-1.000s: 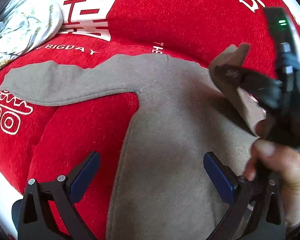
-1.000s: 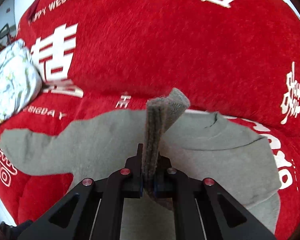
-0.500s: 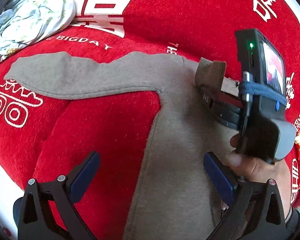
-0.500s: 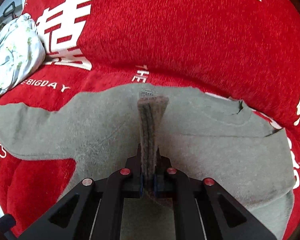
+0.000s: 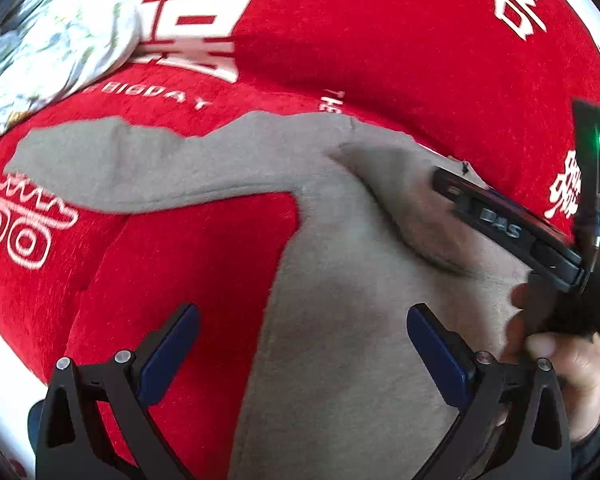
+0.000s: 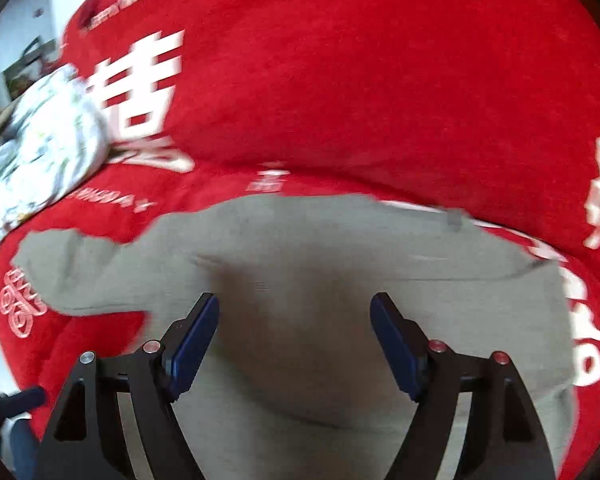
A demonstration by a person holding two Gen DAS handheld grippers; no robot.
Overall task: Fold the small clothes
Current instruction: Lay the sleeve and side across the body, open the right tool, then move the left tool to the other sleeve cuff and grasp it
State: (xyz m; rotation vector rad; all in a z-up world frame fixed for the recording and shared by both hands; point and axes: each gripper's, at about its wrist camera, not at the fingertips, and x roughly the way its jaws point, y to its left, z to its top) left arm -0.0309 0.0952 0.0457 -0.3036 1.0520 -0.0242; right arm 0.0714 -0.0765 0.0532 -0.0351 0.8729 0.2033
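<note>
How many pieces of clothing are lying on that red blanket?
2. A grey top lies spread flat in the middle, one sleeve stretched left. A bundled white flowery garment sits at the far left. That bundle may hold more than one piece.

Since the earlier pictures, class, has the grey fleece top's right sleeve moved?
Yes. The grey fleece top's right sleeve, which stood pinched upright before the red cover's white lettering, now lies flat on the top's body, between the opening right gripper jaws, untouched by either pad.

Matt grey fleece top (image 6: 340, 280) (fuzzy)
</note>
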